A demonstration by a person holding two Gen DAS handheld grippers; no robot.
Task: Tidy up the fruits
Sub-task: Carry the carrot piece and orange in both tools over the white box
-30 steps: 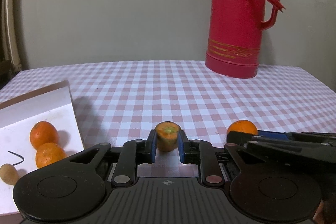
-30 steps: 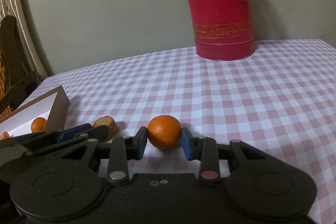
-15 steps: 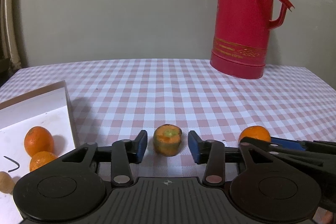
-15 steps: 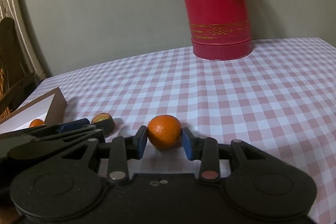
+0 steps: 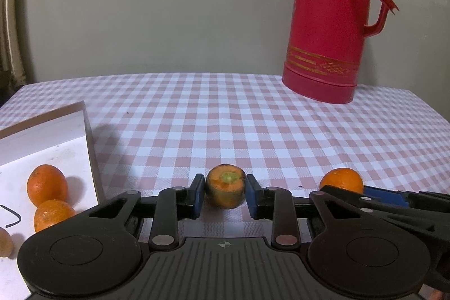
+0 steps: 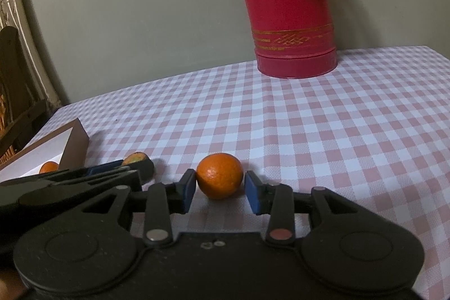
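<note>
Here my left claw [image 5: 225,197] stands parted around the stubby, flat-topped orange fruit [image 5: 225,189] on the checked tablecloth [image 5: 225,117]; my right claw [image 6: 220,193] brackets the round orange mandarin [image 6: 219,175], unclosed. Both likely light, soft-skinned (bruisable): grip gently across the middle.

Fruit across the near table, box left, flask far right

On the tablecloth [image 5: 253,114], the box [image 5: 56,142] sits near left holding two oranges [image 5: 47,184] and a small fruit [image 5: 5,245]. Right of it lies the cut fruit [image 5: 225,189] between the left gripper [image 5: 225,196] fingers; further right, the whole orange [image 6: 219,175] between the right gripper [image 6: 220,191] fingers. The flask [image 5: 334,18] stands far right.
</note>
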